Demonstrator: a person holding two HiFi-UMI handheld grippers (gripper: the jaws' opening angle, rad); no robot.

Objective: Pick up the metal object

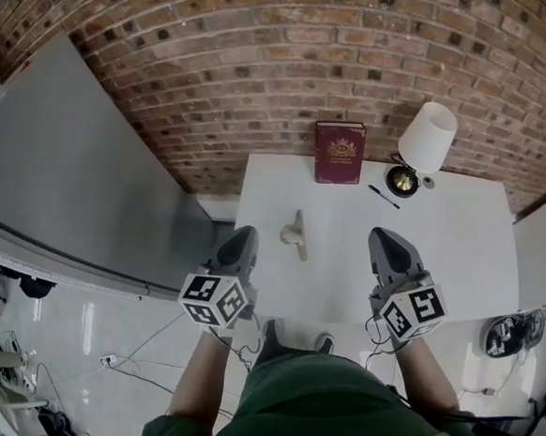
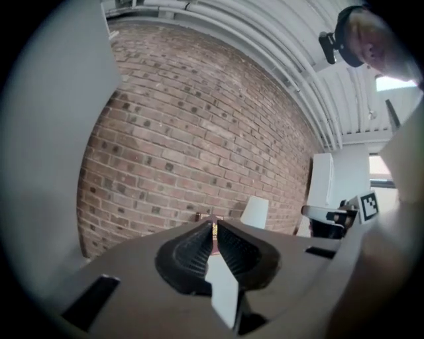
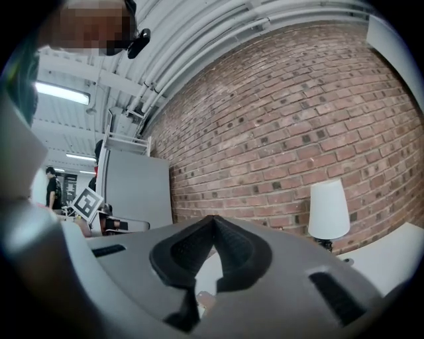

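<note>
A pale metal object (image 1: 295, 232), T-shaped, lies on the white table (image 1: 463, 244) near its left middle. My left gripper (image 1: 240, 238) hovers at the table's near left edge, just left of the metal object, jaws shut and empty. My right gripper (image 1: 385, 241) is held over the table's near right part, apart from the object, jaws shut with nothing between them. In the left gripper view the left gripper (image 2: 214, 228) has its tips together. The right gripper (image 3: 213, 220) likewise has its tips meeting in the right gripper view; a small piece of the metal object (image 3: 205, 301) shows below the jaws.
A dark red book (image 1: 339, 153) stands at the table's far edge against the brick wall (image 1: 289, 61). A white-shaded lamp (image 1: 424, 146) and a black pen (image 1: 382, 197) are at the far right. A grey panel (image 1: 63, 182) leans at left. Cables (image 1: 124, 356) lie on the floor.
</note>
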